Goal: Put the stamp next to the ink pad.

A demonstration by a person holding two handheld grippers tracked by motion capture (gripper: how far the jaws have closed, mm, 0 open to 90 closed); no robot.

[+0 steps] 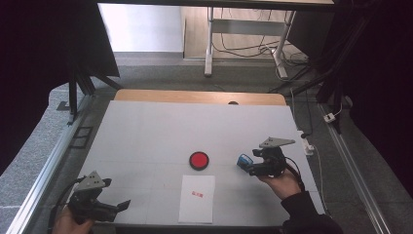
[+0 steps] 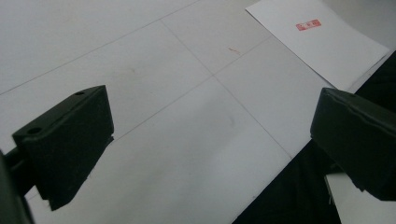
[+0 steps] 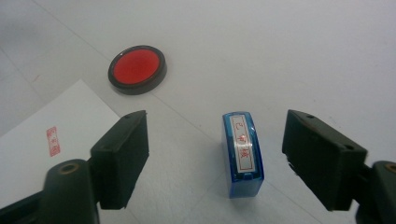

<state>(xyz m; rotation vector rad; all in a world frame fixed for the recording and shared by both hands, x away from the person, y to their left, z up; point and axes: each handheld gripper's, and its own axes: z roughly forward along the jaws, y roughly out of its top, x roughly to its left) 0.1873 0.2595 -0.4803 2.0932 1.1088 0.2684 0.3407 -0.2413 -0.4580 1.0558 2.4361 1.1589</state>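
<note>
A round black-rimmed red ink pad [image 1: 199, 160] lies near the middle of the white-topped table [image 1: 146, 131], and a white sheet of paper with a small red stamp mark [image 1: 197, 198] lies just in front of it, toward the person's edge. To the right of the pad, a blue translucent rectangular stamp [image 1: 244, 160] stands on the table between the spread jaws of the right gripper [image 3: 215, 156], touching neither jaw. The left gripper [image 1: 119, 206] sits at the near left corner, well apart from the paper, jaws spread over bare tabletop
</note>
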